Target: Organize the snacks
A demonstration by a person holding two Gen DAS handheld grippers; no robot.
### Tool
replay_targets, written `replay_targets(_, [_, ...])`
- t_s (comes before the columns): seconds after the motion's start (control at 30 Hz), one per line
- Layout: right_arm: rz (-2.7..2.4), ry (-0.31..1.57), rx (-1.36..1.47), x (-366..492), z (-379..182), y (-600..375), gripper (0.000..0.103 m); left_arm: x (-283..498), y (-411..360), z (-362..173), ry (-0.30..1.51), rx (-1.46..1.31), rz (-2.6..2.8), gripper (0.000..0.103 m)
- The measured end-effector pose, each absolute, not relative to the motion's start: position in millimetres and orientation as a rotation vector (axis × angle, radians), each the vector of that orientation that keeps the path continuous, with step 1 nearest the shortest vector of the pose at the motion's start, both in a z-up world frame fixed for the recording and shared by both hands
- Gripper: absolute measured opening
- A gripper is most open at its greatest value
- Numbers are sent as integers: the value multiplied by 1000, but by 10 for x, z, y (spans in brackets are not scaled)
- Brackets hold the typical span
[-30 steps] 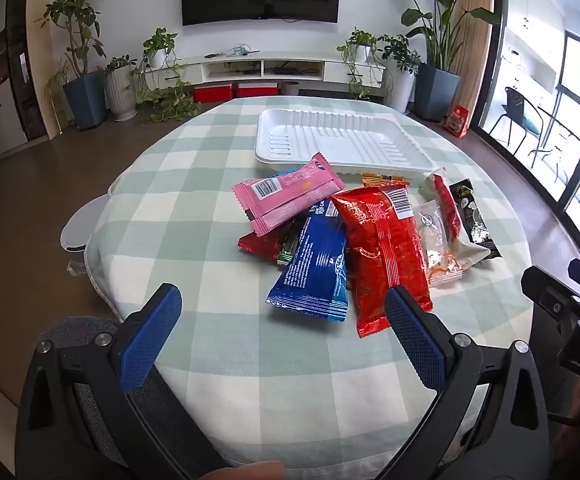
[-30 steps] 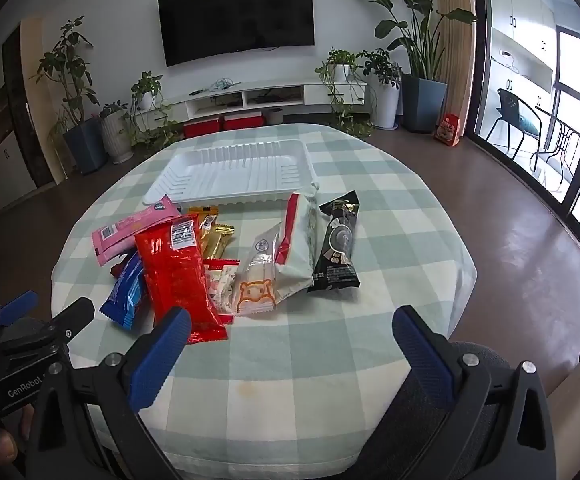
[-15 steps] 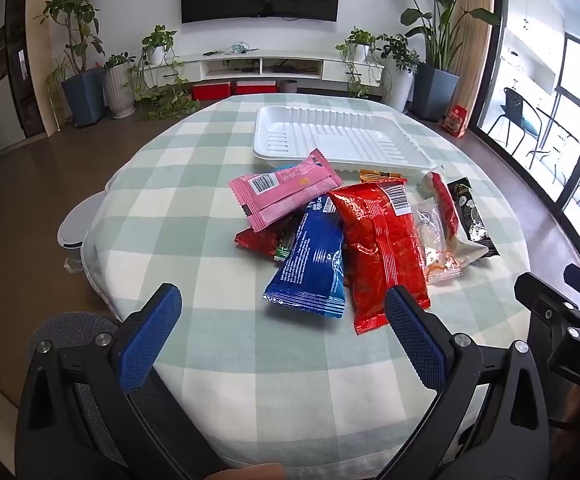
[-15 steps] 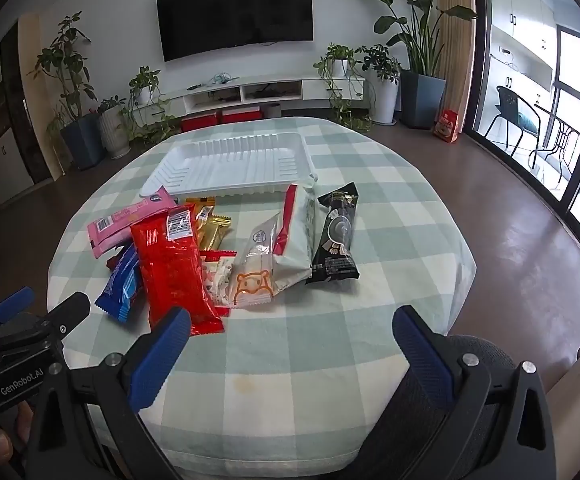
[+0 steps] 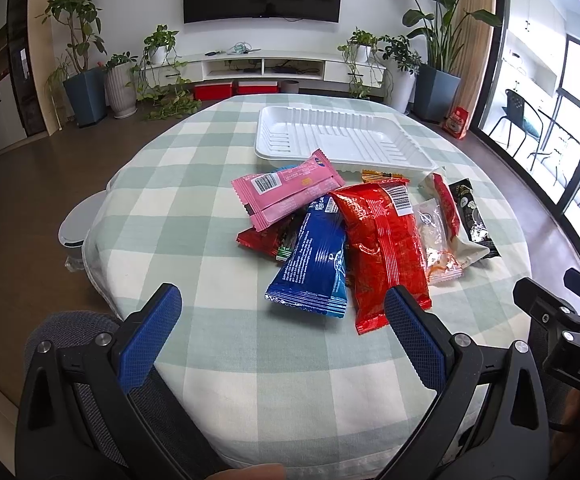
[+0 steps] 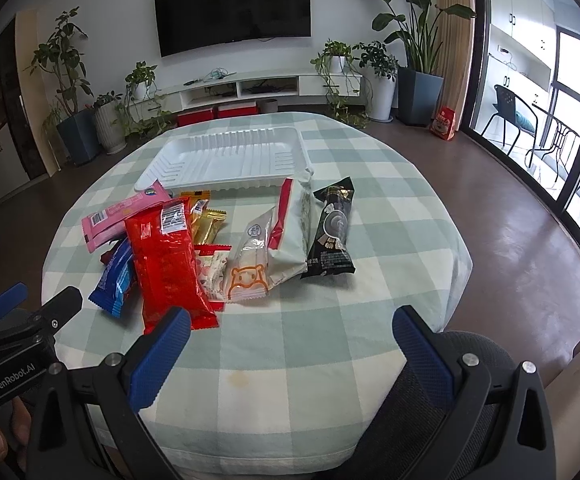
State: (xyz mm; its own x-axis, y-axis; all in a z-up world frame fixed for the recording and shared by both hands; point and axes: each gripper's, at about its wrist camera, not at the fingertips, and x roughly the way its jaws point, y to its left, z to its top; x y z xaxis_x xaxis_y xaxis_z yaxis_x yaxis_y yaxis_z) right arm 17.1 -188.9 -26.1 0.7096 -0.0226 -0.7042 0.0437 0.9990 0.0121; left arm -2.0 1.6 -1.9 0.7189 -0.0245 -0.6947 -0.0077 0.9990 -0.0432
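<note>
Snacks lie in a loose heap on a round table [image 5: 209,184] covered in a pale green and cream checked cloth, all of them in sealed wrappers. Nearest the left gripper [image 5: 281,320], whose blue-padded jaws stand wide apart with nothing between them, are a blue packet [image 5: 314,264] and a long red packet [image 5: 386,248] with a barcode at its far end; the red one overlaps the blue one's edge. A pink packet [image 5: 285,192] rests across the top of the blue one, and a small dark red wrapper [image 5: 261,238] shows from beneath them. The right gripper [image 6: 290,332] hangs over the near edge of the table, jaws equally wide and holding nothing. Ahead of it lie a clear pouch with an orange animal outline [image 6: 249,264], a white bag with a red strip [image 6: 290,224] and a black packet [image 6: 332,236], side by side and touching. Gold-wrapped bars [image 6: 205,220] peek out behind the red packet. Beyond the heap sits a white ribbed plastic tray [image 6: 225,160], with nothing in it; the pink packet's far end and the white bag's top reach its near rim.
</note>
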Motion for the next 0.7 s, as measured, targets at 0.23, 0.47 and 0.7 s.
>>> replay_targets(0.23, [-39, 786, 27, 166, -262, -1898, 103, -19, 15, -21, 769, -45, -9, 103])
replay_targets(0.47, [-39, 786, 26, 165, -267, -1896, 103, -20, 16, -21, 770, -45, -8, 103])
replay_targets(0.7, [-39, 787, 26, 166, -271, -1895, 103, -24, 21, -22, 770, -46, -8, 103])
